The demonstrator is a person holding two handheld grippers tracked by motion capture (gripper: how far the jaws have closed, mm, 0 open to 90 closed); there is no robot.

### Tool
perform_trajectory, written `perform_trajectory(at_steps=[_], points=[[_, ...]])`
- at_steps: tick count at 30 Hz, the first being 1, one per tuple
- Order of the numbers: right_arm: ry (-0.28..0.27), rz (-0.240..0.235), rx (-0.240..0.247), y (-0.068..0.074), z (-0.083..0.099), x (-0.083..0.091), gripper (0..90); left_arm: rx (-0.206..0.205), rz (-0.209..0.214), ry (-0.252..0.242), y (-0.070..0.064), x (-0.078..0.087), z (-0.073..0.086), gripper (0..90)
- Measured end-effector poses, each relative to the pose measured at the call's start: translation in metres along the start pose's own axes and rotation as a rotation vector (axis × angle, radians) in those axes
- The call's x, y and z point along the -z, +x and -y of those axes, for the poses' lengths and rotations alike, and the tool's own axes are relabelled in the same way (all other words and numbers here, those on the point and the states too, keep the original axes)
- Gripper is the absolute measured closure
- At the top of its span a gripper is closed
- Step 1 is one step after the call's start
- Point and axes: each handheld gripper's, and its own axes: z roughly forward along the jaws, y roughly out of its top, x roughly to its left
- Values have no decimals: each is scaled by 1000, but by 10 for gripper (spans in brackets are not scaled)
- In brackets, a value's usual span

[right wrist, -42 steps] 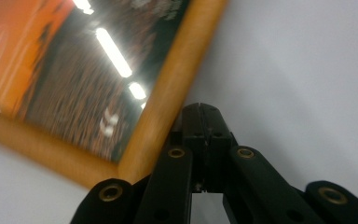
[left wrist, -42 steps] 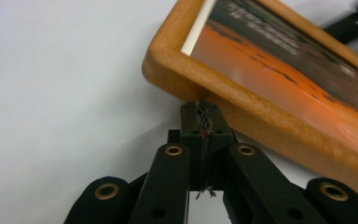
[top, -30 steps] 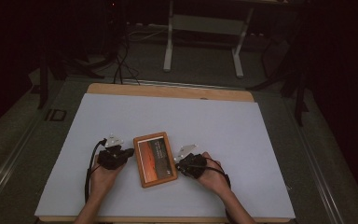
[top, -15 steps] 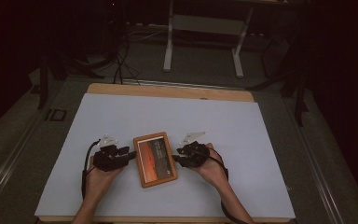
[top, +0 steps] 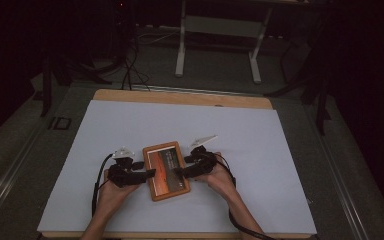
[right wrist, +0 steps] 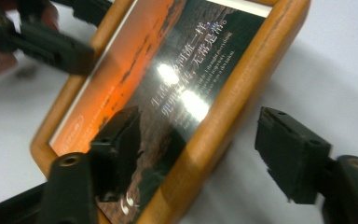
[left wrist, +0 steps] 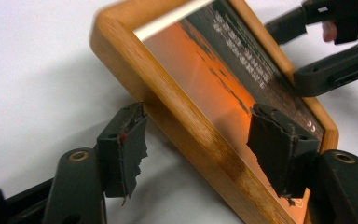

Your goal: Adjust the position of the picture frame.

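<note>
Straddling the left rail of a wooden picture frame [left wrist: 200, 135], the left gripper [left wrist: 200, 154] stood spread, one torn foam pad [left wrist: 123, 149] hanging over the white table cover [left wrist: 37, 74] outside the rail and the other pad over the glass; neither pad visibly pressed the wood. From the opposite side the right gripper [right wrist: 205, 149] likewise bracketed the right rail with its jaws parted, one jaw above the picture, the other beyond the frame's outer edge, with a gap showing between that outer jaw and the wood.

In the high view the frame [top: 166, 170] lay on the near middle of the table, its long sides running away from the person, between the left gripper [top: 147, 174] and the right gripper [top: 179, 173], each held in a hand.

Inside its border sat a glossy print [right wrist: 168, 84]: an orange sunset band on one half, a dark half bearing pale lines of small script, glare spots on the glazing. Rounded corners and a visible warm grain marked the rails. The jaws were matte black plastic with ragged dark padding. Under the smooth cover a wooden tabletop edge [top: 180, 97] showed at the far side.
</note>
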Motion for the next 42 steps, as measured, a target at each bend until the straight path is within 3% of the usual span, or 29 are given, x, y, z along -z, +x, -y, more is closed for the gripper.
perform_trajectory(at_steps=[9, 17, 20, 28, 36, 42], points=[[10, -69, -51, -7, -1, -11, 279, 9, 35, 23, 2, -4, 1, 364], [29, -123, -74, -13, 2, -14, 340, 36, 60, 39, 5, -3, 0, 400], [27, -127, -78, -14, 3, -13, 348, 40, 63, 39, 5, -3, 0, 403], [35, -142, -77, -16, 2, -13, 353, 97, 132, 71, 10, -7, 0, 416], [25, -153, -93, -18, 4, -9, 407, 91, 136, 64, 8, -4, -1, 449], [-17, -154, -90, -18, 8, 6, 493, 80, 159, 19, 4, 2, -4, 521]])
